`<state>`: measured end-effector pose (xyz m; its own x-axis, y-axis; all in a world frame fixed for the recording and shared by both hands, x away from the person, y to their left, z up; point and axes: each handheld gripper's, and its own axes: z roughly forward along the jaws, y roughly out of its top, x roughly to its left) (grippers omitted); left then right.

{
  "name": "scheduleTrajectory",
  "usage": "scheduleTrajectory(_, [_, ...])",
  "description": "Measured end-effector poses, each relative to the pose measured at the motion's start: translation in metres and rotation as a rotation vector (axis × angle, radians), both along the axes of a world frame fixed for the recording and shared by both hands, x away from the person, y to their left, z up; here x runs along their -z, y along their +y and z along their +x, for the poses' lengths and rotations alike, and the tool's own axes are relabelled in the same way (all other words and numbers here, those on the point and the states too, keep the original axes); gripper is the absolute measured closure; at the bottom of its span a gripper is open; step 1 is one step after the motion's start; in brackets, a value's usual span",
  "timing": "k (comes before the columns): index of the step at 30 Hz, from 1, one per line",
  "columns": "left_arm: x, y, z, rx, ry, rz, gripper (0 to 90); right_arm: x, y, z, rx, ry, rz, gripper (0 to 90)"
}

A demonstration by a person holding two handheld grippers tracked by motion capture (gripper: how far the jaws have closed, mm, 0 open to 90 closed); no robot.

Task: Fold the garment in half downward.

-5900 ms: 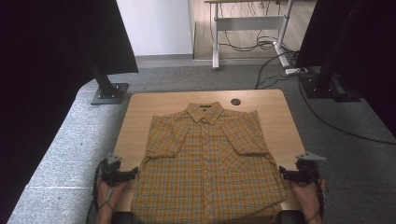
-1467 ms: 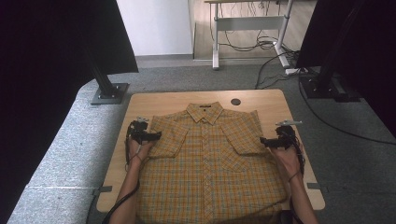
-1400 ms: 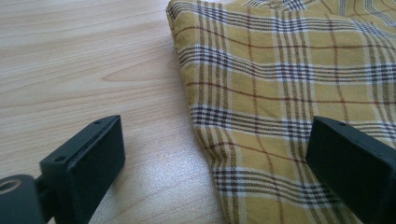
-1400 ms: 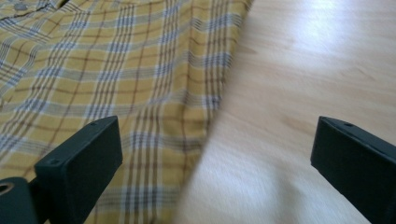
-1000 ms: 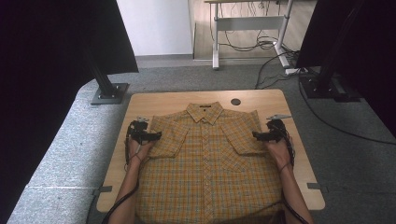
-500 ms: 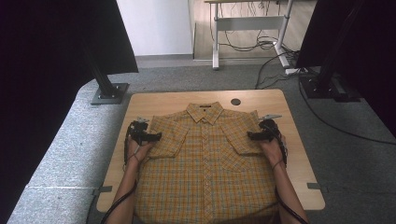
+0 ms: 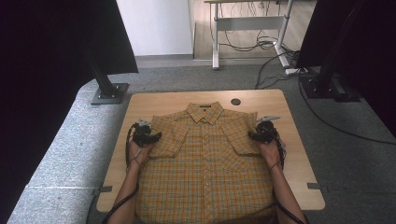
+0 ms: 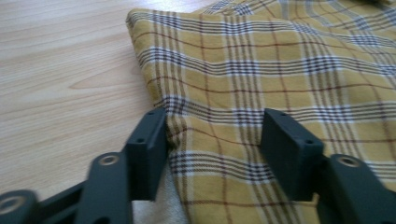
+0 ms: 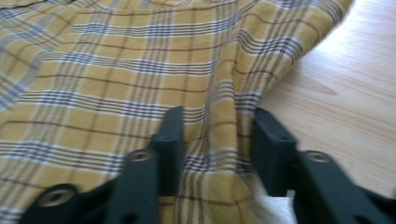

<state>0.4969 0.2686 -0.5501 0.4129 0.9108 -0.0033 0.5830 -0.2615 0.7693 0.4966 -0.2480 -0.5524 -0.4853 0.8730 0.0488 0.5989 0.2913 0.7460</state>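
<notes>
A yellow plaid short-sleeved shirt [image 7: 205,163] lies flat and buttoned on the wooden table [image 7: 154,100], collar at the far side. My left gripper [image 7: 156,136] sits at the outer edge of the shirt's left sleeve. Its jaws have just been closing and straddle the sleeve cloth [image 8: 280,60], which lies nearly flat between them; the left gripper [image 8: 215,140] does not pinch it. My right gripper [image 7: 252,135] is at the right sleeve edge. Its jaws have also just been closing, and the right gripper [image 9: 217,140] squeezes a raised fold of the shirt [image 9: 116,70].
A round cable hole [image 7: 236,101] is in the table beyond the collar. Bare wood [image 8: 60,70] runs outside each sleeve. Black stand bases [image 7: 109,93] and cables [image 7: 280,70] lie on the grey carpet around the table.
Since a second ago the right gripper has slid inward onto the right sleeve edge. Earlier both grippers came up from beside the hem to the sleeves. The left hand stays put.
</notes>
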Motion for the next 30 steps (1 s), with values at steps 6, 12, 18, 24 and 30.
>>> scheduleTrajectory(6, [0.0,0.0,-0.004,0.026,0.009,-0.05,75.8,-0.001,0.004,-0.003,0.001,0.017,0.02,76.8])
scheduleTrajectory(12, [-0.001,0.007,-0.006,0.025,0.006,-0.101,80.5,-0.004,0.004,-0.006,-0.001,0.003,0.006,78.1])
scheduleTrajectory(18, [-0.018,0.013,-0.016,0.037,-0.056,-0.133,80.7,-0.02,-0.001,-0.017,-0.01,-0.048,0.038,78.1])
scheduleTrajectory(24, [-0.046,0.013,-0.033,0.073,-0.131,-0.121,81.1,-0.053,-0.002,-0.042,-0.042,-0.12,0.009,78.2])
scheduleTrajectory(30, [-0.075,0.012,-0.068,0.107,-0.204,-0.135,81.1,-0.076,-0.007,-0.075,-0.062,-0.171,0.013,78.3])
